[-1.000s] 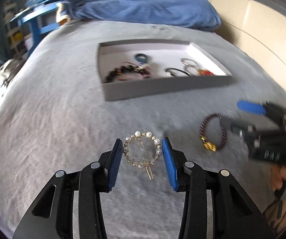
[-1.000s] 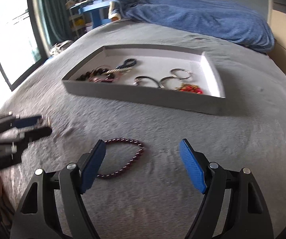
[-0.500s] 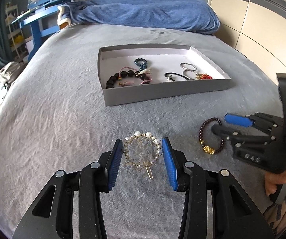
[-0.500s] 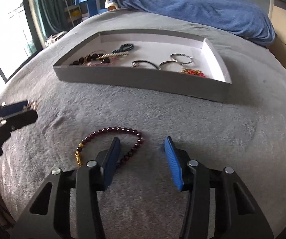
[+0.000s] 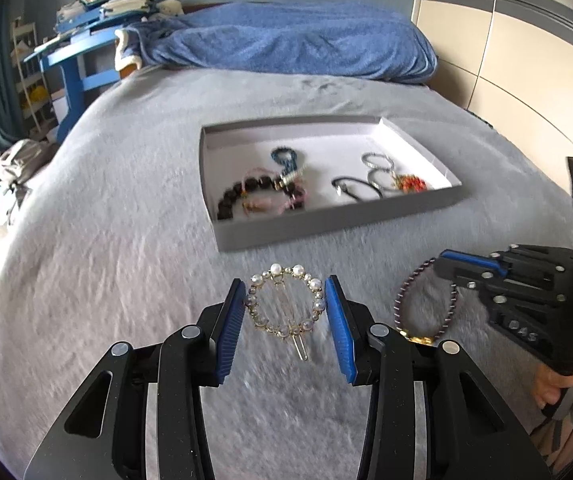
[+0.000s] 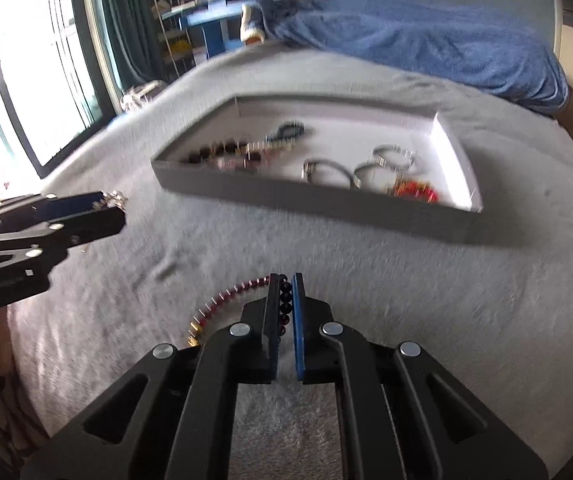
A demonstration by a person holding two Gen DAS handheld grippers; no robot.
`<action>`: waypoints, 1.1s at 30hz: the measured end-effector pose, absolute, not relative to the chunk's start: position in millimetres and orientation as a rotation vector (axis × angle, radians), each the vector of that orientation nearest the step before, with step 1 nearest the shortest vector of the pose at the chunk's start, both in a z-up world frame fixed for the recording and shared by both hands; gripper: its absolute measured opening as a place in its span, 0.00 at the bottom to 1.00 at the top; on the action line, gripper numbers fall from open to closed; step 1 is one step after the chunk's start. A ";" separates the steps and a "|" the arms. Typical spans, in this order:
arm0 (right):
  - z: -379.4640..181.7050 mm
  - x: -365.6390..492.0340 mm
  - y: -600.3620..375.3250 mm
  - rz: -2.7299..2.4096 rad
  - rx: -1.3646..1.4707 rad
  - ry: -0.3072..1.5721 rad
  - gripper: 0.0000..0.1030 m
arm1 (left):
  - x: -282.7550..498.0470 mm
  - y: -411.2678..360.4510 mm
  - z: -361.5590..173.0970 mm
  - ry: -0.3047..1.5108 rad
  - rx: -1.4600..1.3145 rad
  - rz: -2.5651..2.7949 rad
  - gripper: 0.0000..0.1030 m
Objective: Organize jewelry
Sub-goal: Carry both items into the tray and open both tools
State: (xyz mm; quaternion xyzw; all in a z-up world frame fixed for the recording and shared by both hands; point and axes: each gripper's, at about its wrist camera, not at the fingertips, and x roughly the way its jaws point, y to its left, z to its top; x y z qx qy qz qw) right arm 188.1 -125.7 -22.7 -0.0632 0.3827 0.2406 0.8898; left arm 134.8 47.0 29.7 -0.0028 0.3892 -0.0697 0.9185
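My left gripper (image 5: 285,300) is shut on a round pearl hair clip (image 5: 284,304) and holds it above the grey bedspread. It also shows at the left of the right wrist view (image 6: 112,204). My right gripper (image 6: 285,298) is shut on a dark red bead bracelet (image 6: 226,300), whose gold clasp hangs to the left. In the left wrist view the bracelet (image 5: 426,304) hangs from the right gripper (image 5: 452,264). A grey tray (image 5: 326,216) holding several bracelets and rings sits further back on the bed; it also shows in the right wrist view (image 6: 306,196).
A blue blanket (image 5: 294,40) lies across the head of the bed. A blue desk (image 5: 78,56) with books stands at the back left. A window (image 6: 38,60) is on the left. A cream wall (image 5: 526,60) runs along the right.
My right gripper closed on the red bead bracelet and lifted it. My left gripper lifted off the bed with the pearl hair clip in it.
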 end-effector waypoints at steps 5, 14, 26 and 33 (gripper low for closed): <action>-0.8 189.3 -133.1 0.495 -0.090 0.715 0.06 | 145.4 51.0 38.7 0.769 -0.011 -0.142 0.41; 30.9 202.3 -147.3 0.483 -0.041 0.619 0.06 | 163.5 32.3 51.2 0.701 0.087 -0.200 0.41; 53.0 222.4 -153.6 0.489 -0.028 0.562 0.06 | 194.8 28.8 56.4 0.675 0.099 -0.219 0.41; 65.6 243.3 -154.7 0.498 -0.030 0.533 0.06 | 212.0 25.5 53.8 0.673 0.109 -0.221 0.41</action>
